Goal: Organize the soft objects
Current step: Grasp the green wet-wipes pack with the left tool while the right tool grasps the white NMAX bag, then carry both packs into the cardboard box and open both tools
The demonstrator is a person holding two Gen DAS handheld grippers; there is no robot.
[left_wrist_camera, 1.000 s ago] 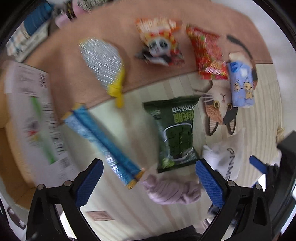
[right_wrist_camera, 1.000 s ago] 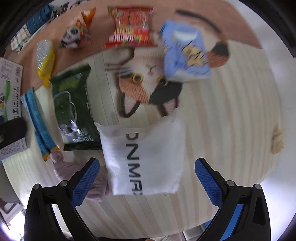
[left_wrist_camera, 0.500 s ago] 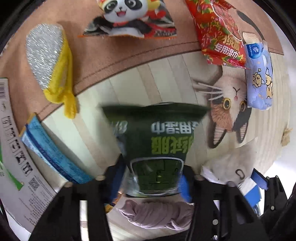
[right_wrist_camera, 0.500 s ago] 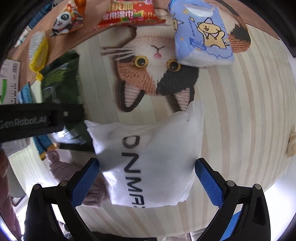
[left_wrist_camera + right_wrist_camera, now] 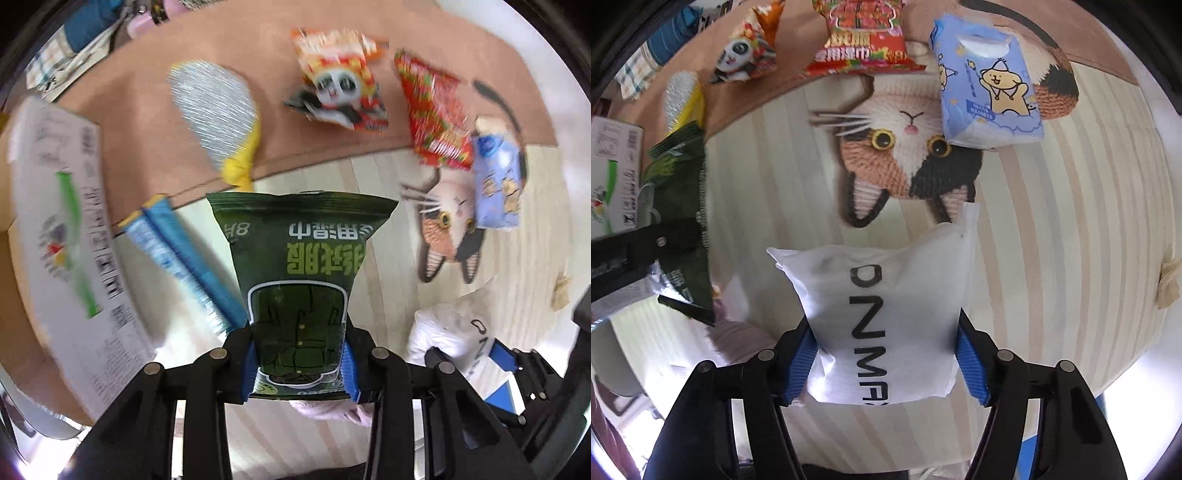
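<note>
A cream-striped rug (image 5: 1052,229) with a knitted cat face (image 5: 908,162) and a tan border (image 5: 140,147) carries a spread of soft packs: a panda-print pouch (image 5: 340,92), a red wipes pack (image 5: 864,40) and a blue tissue pack (image 5: 986,88) overlapping the cat, a silver-and-yellow brush (image 5: 218,114) on the border, a long blue packet (image 5: 184,254) on the stripes, with a printed white carton (image 5: 62,236) at the left edge

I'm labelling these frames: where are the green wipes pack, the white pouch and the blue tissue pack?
green wipes pack (image 5: 299,266), left wrist view, printed front.
white pouch (image 5: 882,325), right wrist view, lettered face.
blue tissue pack (image 5: 988,85), right wrist view, cartoon front.
</note>
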